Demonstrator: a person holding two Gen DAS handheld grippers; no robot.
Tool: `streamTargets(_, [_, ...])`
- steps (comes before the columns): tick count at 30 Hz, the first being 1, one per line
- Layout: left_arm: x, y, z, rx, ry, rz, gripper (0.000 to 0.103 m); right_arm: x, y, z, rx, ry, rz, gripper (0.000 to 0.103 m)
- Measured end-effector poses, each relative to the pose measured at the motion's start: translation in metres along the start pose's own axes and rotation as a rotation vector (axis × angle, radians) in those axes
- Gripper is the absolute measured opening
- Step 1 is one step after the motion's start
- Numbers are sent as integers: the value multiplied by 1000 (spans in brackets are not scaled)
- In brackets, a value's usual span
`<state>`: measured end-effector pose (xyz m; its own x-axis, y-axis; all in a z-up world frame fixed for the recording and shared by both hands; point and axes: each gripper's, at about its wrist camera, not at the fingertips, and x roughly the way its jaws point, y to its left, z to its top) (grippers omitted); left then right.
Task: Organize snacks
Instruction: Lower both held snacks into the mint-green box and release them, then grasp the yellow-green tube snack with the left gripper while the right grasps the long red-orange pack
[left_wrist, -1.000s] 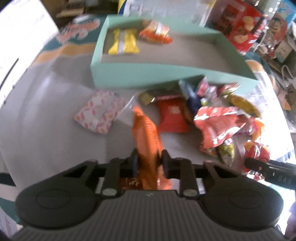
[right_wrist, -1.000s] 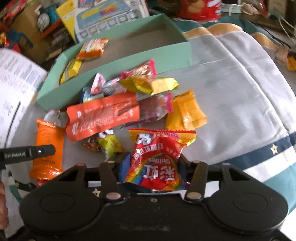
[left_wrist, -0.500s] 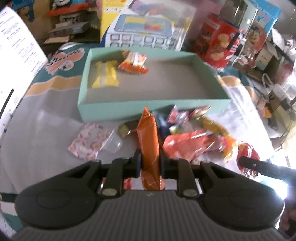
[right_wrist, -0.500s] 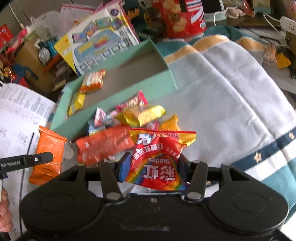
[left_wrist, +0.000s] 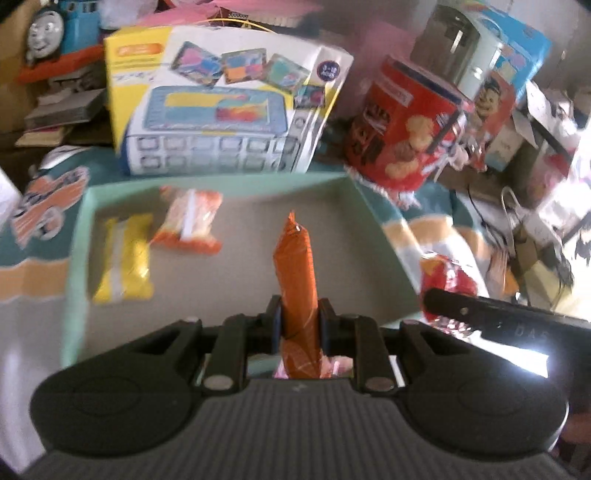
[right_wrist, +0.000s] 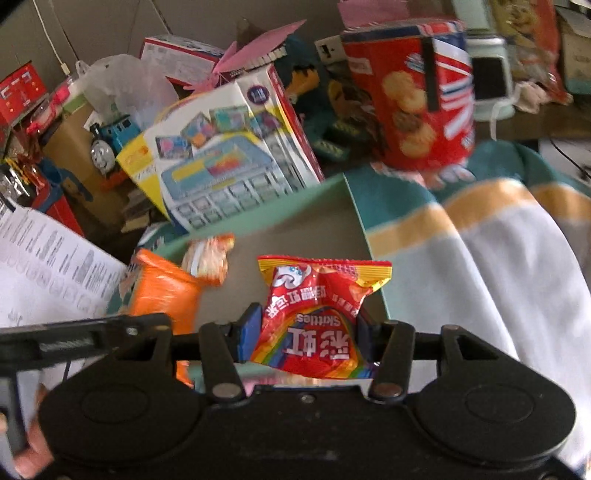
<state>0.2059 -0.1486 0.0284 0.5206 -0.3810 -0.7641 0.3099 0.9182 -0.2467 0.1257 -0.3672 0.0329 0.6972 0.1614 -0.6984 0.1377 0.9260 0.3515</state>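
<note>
- Both hands have carried their snacks up and away from the loose pile on the blanket-covered bed; that pile, in view a moment ago, has dropped out of sight, and the mint-green tray (left_wrist: 75, 258) now fills the middle of both views.
- The left gripper (left_wrist: 298, 321) has its jaws pressed together on an orange snack packet (left_wrist: 295, 266), which stands upright between them, over the tray's grey floor near its near wall.
- The right gripper (right_wrist: 303, 332) has its jaws partly spread and pinching a red Skittles bag (right_wrist: 317, 314) across its width; the bag hangs over the right end of the tray, close to its right-hand wall.
- Each gripper shows at the edge of the other's view, so the two arrive side by side.
- Already lying in the tray, toward its left end: a yellow wrapped bar (left_wrist: 123, 258) and an orange-and-white packet (left_wrist: 192, 225) at the far wall. Both are blurred, so I cannot read their labels.
- Behind the tray's far edge stand a toy laptop box (left_wrist: 221, 103) and a red biscuit tin (left_wrist: 402, 125), clear of the drop zone.
- In my judgement the carry is nearly done: both snacks sit above free floor, and the next step calls for lowering and letting go.
- The upright orange packet may topple as it lands, though the tray walls should contain it.
</note>
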Motion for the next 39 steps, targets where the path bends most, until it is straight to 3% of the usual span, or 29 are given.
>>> streamTargets(6, [77,0,41,-51,41,-8,19,79,2,71,-25,43,17,51])
streamTargets(10, [122,6,53,-98,71,-33,19,128,-4,101,-41,84,10,51])
streamTargets(17, [166,14,65,-148,88,-75,19,177,-10,112,-55,111,-10,53])
streamTargets(18, [171,16,66,-150,90,-64,22,180,-10,114,-54,106,-11,55])
streamTargets(20, [177,17,68,-153,98,-5,45,181,-11,116,-45,95,-14,62])
streamTargets(21, [177,19,67,-156,100,20,68,182,-12,116,-35,95,-7,73])
streamTargets(22, [176,19,67,-158,91,36,81,182,-13,115,-29,90,-5,83])
streamTargets(24, [168,22,65,-157,67,63,88,174,-14,112,-34,76,-14,85])
streamTargets(31, [135,22,56,-143,95,108,94,138,-8,99,-31,69,-36,94])
streamTargets(34, [108,18,47,-105,79,126,100,114,-1,90,-38,55,-34,101])
streamTargets(39, [62,9,18,-13,62,157,103,70,10,67,-44,34,-25,103])
